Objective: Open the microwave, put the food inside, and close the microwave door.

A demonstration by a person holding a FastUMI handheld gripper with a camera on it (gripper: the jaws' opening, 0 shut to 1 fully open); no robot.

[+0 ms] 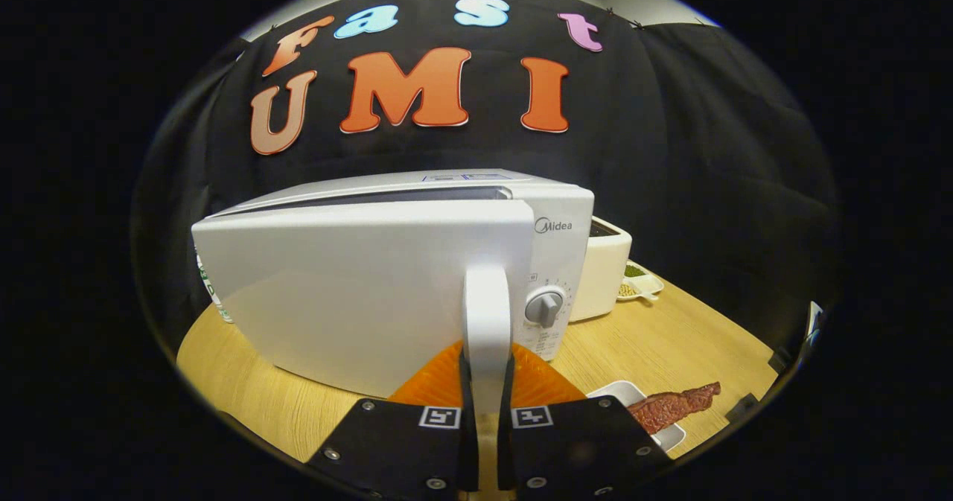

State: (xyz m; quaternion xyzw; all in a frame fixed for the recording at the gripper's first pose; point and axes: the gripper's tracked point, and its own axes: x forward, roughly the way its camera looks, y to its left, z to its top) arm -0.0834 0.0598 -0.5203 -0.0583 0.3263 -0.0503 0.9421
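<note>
A white microwave [555, 225] stands on the wooden table [670, 337], its door [357, 292] swung part way out toward me. The door's white upright handle [485, 315] runs down between my two orange fingers [435, 382], and both press on it. My gripper [485, 382] is shut on the handle. A grey dial [544, 307] sits on the control panel to the right of the handle. The food, a strip of reddish-brown meat [674, 406], lies on a small white dish [622, 393] just right of my fingers. The microwave's inside is hidden behind the door.
A cream box-shaped appliance [603, 266] stands right behind the microwave. Beyond it sits a small white dish of green and yellow grains [639, 281]. Bare table stretches to the right, past the meat dish.
</note>
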